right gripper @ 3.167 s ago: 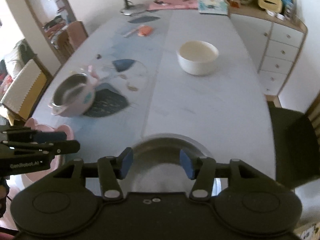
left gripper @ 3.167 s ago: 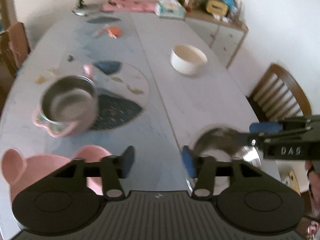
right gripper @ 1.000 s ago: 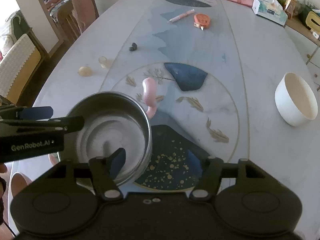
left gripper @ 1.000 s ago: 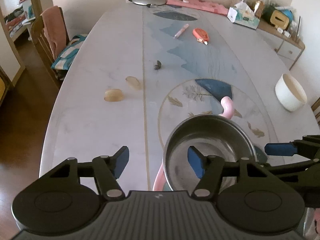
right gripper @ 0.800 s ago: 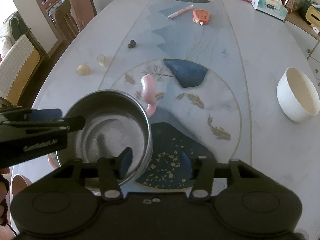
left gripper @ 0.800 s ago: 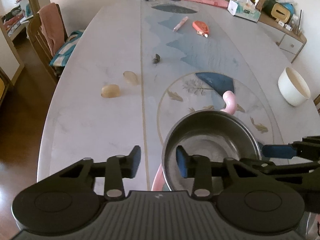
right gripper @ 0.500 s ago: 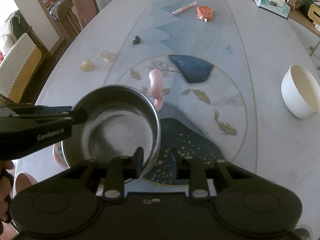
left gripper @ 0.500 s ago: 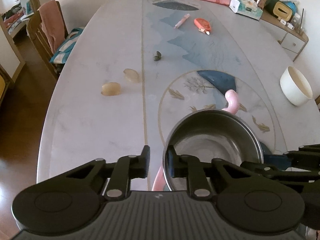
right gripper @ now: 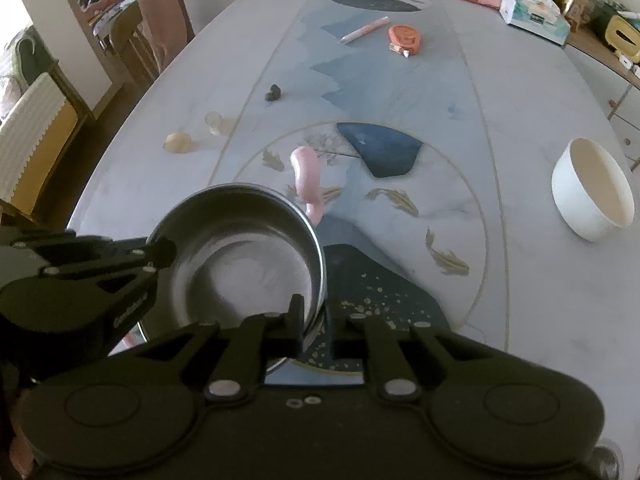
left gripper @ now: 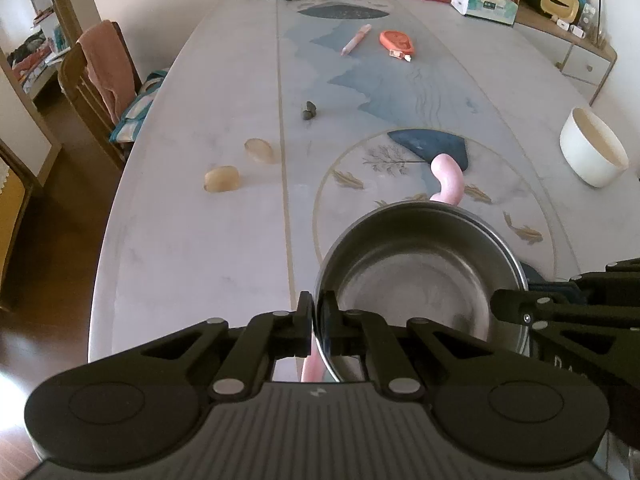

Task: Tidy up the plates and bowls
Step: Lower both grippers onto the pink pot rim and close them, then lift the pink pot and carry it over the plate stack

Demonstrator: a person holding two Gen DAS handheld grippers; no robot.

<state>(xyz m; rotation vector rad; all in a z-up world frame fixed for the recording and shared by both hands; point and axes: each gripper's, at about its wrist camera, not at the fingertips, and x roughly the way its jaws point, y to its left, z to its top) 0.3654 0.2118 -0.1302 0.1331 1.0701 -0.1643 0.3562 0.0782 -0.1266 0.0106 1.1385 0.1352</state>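
Left wrist view: left gripper (left gripper: 316,320) jaws clenched on near-left rim of steel bowl (left gripper: 420,276) over tabletop (left gripper: 192,240), thin hold so bowl could tip w/ uneven lift; right wrist view: right gripper (right gripper: 314,322) likewise pinches near-right rim, may slip.

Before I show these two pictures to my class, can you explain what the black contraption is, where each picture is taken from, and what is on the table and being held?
A person holds a two-finger gripper in each hand, each with a camera looking along its fingers. One picture is from the left gripper, the other from the right gripper. Both are shut on the rim of a steel bowl, on opposite sides. A pink part shows under the bowl. On the table also lie a white bowl, a pink pen and an orange case.
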